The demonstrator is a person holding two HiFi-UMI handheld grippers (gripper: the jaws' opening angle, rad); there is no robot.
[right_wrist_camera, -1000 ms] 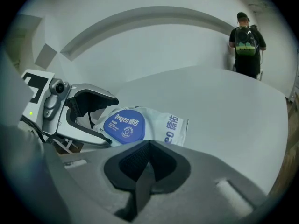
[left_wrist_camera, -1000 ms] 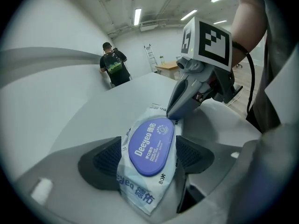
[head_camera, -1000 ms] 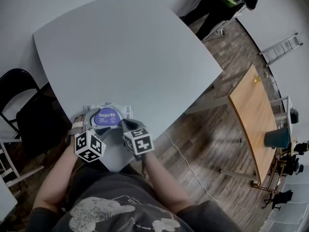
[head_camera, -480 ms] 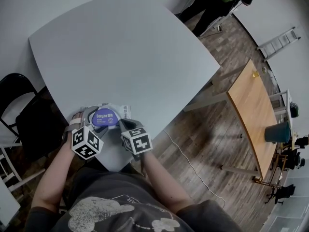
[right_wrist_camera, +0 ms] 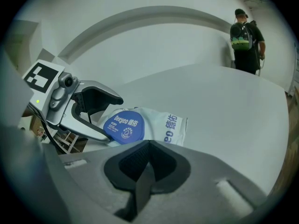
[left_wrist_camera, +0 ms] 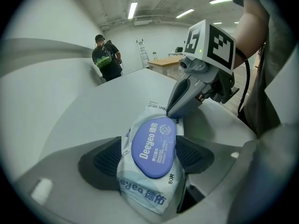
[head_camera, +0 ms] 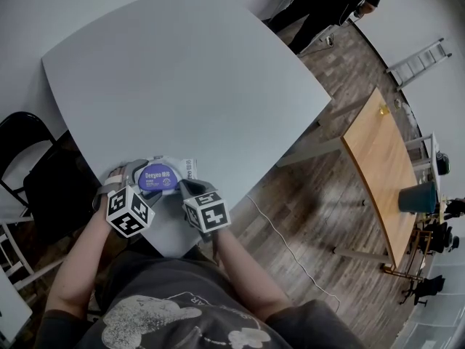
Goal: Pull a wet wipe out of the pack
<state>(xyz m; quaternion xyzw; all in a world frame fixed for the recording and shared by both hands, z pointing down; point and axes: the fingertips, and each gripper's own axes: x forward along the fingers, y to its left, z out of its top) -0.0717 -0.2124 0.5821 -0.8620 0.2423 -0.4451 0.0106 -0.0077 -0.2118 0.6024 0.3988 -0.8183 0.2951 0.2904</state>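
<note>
With the left gripper (left_wrist_camera: 150,157) clamped around the wet wipe pack (right_wrist_camera: 156,126) at the desk's (head_camera: 182,71) near edge, the right gripper (right_wrist_camera: 147,163), closed and empty, noses against the shut blue flip lid (left_wrist_camera: 154,146), which probably needs prying open next.

A big, bare workroom or lab hall: white walls, strip lights (left_wrist_camera: 132,9) on a high ceiling, plank floor (head_camera: 305,209), a ladder (head_camera: 421,62) against the wall, a wooden table (head_camera: 381,173), a black chair (head_camera: 29,166) and a grey surface (head_camera: 182,71).
</note>
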